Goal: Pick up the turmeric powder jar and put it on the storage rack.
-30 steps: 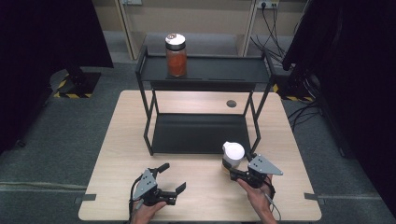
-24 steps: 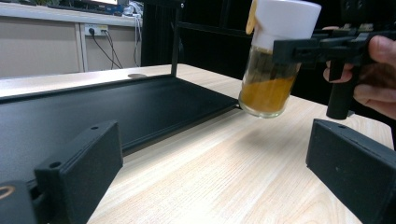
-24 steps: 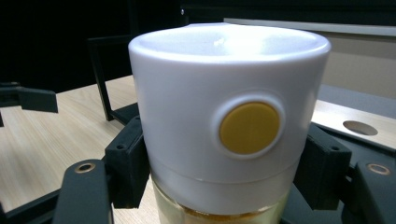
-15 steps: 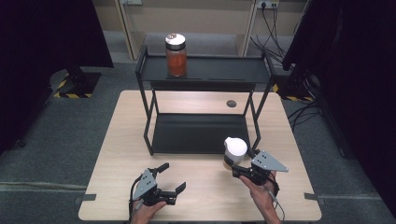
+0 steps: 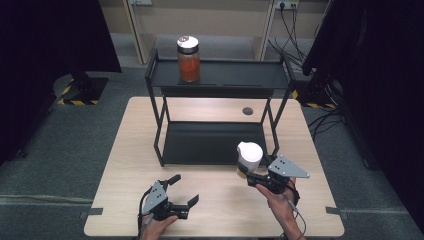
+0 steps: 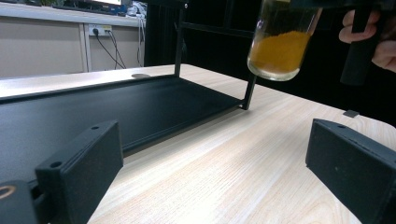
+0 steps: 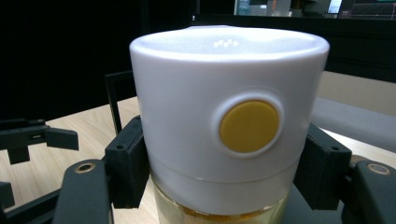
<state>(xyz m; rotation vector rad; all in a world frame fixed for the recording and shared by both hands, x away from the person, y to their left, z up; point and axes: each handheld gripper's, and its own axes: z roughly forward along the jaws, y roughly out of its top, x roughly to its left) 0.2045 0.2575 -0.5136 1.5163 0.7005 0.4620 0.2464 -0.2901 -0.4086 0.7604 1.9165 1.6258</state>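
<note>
— On the floor: a light wooden table (image 5: 125, 165) with a round dark grommet (image 5: 247, 111) set in the far part of its top.

— On the table: a black two-tier metal rack (image 5: 215, 142). On its top shelf, toward the left: an orange-filled jar (image 5: 188, 59), upright, white-lidded.

A two-tier rack (image 5: 217, 82) stands at the centre of the tabletop (image 5: 125, 150). A jar (image 5: 188, 58) sits on its upper shelf, top centre. Lower right, another jar (image 5: 249, 157) is off the tabletop before the rack, between the right gripper's (image 5: 248, 176) fingers; the left gripper (image 5: 184, 190) sits lower left
</note>
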